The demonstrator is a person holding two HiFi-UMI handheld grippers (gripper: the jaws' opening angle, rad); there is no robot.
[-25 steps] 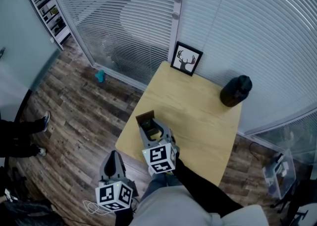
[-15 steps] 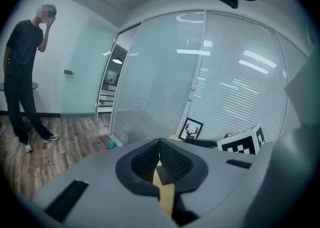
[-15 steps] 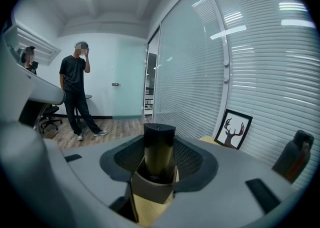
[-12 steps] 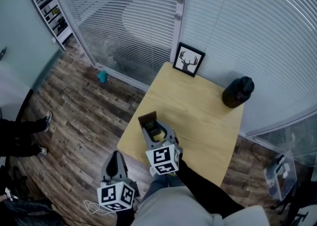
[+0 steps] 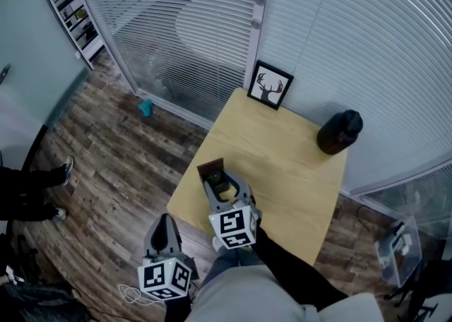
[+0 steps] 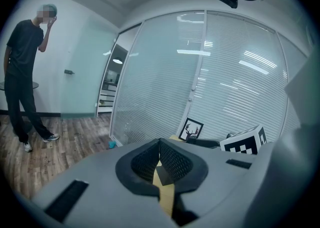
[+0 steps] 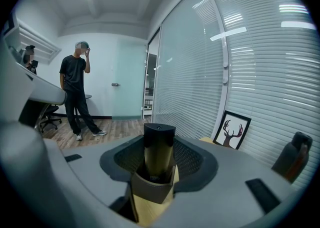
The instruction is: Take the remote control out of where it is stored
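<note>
Item under inspection: the dark, slim, bar-shaped remote control. It stands upright, long axis vertical, in the small brown open-topped holder. Its lower end sits inside and its upper part rises clear of the rim. I see nothing else in that holder.

Right gripper: at the holder, jaws spread wide, one on each side of the remote. I see a gap between each pad and the remote's body, so I judge it straddled, not gripped.

Left gripper: jaws closed tip to tip, nothing between them. It is held well apart from the holder, off the edge of the light wooden table that carries the holder. The right hand is plainly the nearer.

Judgement: the remote is not yet out. The next move calls for closing across its width, then lifting straight up along its long axis. A tilted pull could drag the holder with it.
</note>
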